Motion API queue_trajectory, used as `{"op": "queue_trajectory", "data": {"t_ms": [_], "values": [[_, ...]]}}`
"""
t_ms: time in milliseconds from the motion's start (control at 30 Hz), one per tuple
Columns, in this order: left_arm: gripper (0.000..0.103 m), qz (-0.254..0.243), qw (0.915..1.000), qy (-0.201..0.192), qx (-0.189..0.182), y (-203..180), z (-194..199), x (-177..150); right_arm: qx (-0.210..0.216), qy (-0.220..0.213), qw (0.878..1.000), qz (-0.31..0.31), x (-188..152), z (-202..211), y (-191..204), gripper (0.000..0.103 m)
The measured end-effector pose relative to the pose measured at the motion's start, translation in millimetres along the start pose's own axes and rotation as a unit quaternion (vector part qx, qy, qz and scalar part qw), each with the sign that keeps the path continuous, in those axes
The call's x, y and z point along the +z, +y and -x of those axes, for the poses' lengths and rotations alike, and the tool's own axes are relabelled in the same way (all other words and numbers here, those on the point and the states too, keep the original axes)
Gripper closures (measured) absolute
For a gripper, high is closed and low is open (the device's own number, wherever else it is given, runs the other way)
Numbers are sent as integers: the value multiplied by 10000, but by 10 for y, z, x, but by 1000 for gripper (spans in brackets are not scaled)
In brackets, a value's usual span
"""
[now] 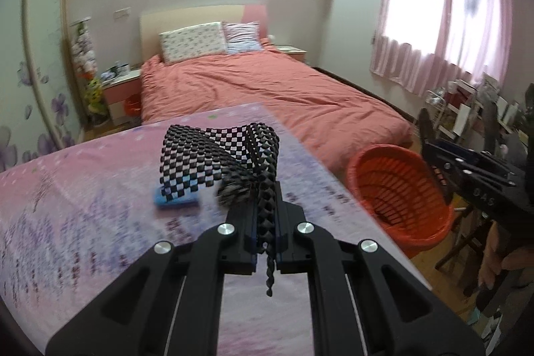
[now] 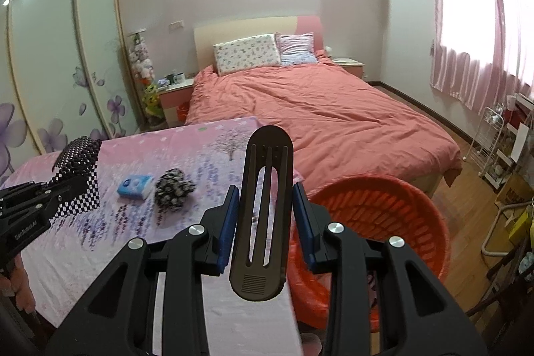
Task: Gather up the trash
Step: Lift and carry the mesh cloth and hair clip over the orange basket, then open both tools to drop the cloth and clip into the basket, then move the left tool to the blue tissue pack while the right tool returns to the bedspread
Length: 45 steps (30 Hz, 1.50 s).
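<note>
So here's where we are with the trash run, using the orange basket [image 2: 377, 216] as our reference, since that's where everything's headed. It sits on the floor right at the corner of the pink-covered table [image 1: 83, 189], between the table and the foot of the bed [image 2: 317, 109], so anything lifted off the table only has to swing over the edge and drop.

Our left gripper [image 1: 267, 216] is clamped tight on the black-and-white checkered mesh sheet [image 1: 217, 152]. It's pinched by one edge, so the rest hangs and curls out ahead of the fingers – floppy stuff, and an edge pinch is about the only way to carry it. It's over the table, on the side away from the basket.

Our right gripper [image 2: 267, 216] has the long dark slotted plastic piece [image 2: 263, 209] between its blue pads [image 2: 228, 222], gripped across its narrow width so it sticks up along the fingers. It looks held, jaws partway closed on it, right beside the basket rim.

Still lying on the table, further from the basket: a small blue tissue pack [image 2: 136, 186] and, just beside it, a black-and-white fuzzy bundle [image 2: 173, 191].

Our guess – both held pieces go in next, then we come back for those two.
</note>
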<state>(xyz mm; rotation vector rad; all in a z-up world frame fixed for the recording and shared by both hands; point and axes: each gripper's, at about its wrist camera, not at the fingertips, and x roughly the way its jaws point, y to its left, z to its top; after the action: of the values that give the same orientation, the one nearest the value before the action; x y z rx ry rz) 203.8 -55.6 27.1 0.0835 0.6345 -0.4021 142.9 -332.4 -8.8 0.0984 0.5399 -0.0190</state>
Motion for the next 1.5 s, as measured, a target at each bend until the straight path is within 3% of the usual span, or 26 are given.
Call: {"op": "queue_trajectory", "data": {"t_ms": [300, 600, 667, 700, 767, 900, 1100, 1300, 1433, 1500], "values": [[95, -294, 9957, 87, -876, -857, -411, 189, -214, -21, 9983, -541, -12, -60, -619, 69], [93, -552, 9850, 513, -1553, -1642, -1098, 202, -252, 188, 9922, -1209, -56, -334, -1212, 69], [85, -578, 9840, 606, -1571, -1747, -1242, 182, -243, 248, 9910, -1296, -71, -403, -1301, 69], [71, -589, 9834, 662, -1581, -1790, -1309, 171, -235, 321, 9901, -1347, -84, -456, -1355, 69], [52, -598, 9847, 748, -1457, -1840, -1459, 130, -291, 412, 9883, -1442, -126, -537, -1446, 61], [49, -625, 9851, 929, -1303, -1825, -1631, 41, -346, 538, 9853, -1583, -244, -592, -1586, 55], [34, -550, 9913, 903, -787, -1377, -1580, -55, -499, 565, 9873, -1401, -297, -589, -1534, 41], [25, -181, 9967, 755, 234, -453, -1422, -135, -520, 562, 9921, -997, -311, -606, -1280, 37], [23, 278, 9883, 699, 1330, 377, -1392, -173, -409, 555, 9946, -770, -338, -616, -1041, 29], [23, 580, 9818, 747, 1647, 723, -1407, -187, -345, 596, 9957, -625, -361, -641, -901, 29]]}}
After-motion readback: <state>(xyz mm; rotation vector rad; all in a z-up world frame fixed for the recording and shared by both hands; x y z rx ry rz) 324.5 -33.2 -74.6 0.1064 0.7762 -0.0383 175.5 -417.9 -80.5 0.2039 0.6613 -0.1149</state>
